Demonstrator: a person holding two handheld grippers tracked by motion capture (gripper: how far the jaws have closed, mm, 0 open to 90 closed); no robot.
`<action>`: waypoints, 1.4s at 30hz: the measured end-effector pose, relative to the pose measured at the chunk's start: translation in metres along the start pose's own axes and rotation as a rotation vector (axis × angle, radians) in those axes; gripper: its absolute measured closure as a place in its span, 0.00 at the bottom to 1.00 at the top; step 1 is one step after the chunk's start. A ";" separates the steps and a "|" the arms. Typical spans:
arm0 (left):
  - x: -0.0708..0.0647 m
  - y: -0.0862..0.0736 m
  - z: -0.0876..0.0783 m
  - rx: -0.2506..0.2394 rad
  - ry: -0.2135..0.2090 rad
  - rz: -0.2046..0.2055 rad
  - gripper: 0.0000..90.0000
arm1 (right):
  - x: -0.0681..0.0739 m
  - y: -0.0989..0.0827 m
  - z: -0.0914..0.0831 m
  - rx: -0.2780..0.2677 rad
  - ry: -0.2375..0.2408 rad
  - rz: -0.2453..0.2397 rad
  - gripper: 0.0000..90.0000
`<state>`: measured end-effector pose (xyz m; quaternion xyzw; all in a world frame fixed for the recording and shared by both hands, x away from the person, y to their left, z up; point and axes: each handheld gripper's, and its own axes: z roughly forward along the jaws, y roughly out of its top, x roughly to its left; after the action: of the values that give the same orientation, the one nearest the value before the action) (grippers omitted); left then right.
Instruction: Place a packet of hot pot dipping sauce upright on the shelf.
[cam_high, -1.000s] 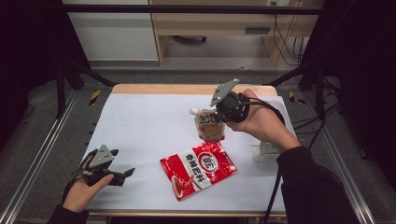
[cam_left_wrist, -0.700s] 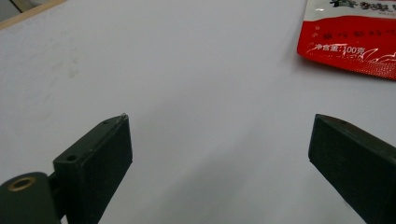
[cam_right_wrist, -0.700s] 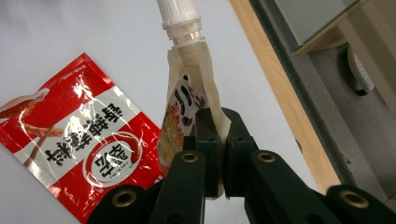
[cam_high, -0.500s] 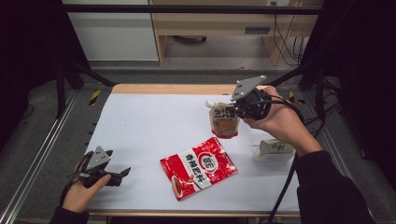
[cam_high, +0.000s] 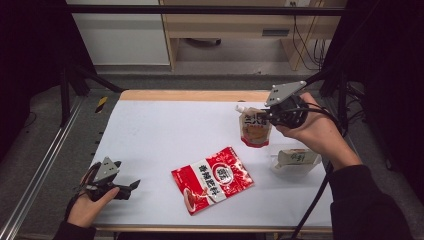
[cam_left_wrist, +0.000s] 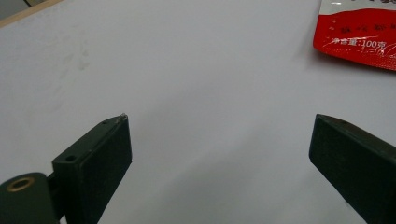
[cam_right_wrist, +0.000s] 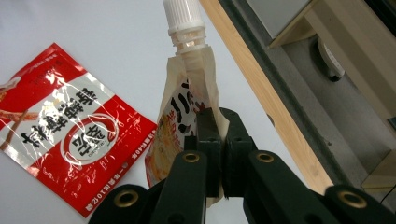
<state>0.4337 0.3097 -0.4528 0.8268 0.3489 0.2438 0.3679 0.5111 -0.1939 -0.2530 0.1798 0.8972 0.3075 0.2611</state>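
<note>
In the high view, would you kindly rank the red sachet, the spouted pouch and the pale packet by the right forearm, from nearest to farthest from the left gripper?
Measured from the left gripper at the table's near left:
1. Red sachet, flat at the near centre.
2. Spouted pouch, farther back on the right, pinched in the right gripper.
3. Pale packet, far right beside the forearm.

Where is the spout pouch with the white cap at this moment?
In the high view the spout pouch is at the table's far right, held by the right gripper, beyond the red sachet and just left of the pale packet.
</note>
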 end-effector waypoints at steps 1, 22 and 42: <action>0.000 0.000 0.000 -0.001 0.000 0.001 0.06 | -0.002 -0.004 0.000 0.001 0.002 0.004 0.99; -0.001 0.001 0.000 -0.003 -0.013 0.013 0.06 | -0.026 -0.052 -0.003 -0.013 -0.005 0.072 0.99; 0.002 -0.001 0.001 0.012 -0.014 0.016 0.06 | -0.027 -0.081 -0.007 0.037 -0.006 0.097 0.99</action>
<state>0.4355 0.3111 -0.4534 0.8335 0.3410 0.2388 0.3632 0.5157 -0.2710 -0.2912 0.2287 0.8923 0.3025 0.2451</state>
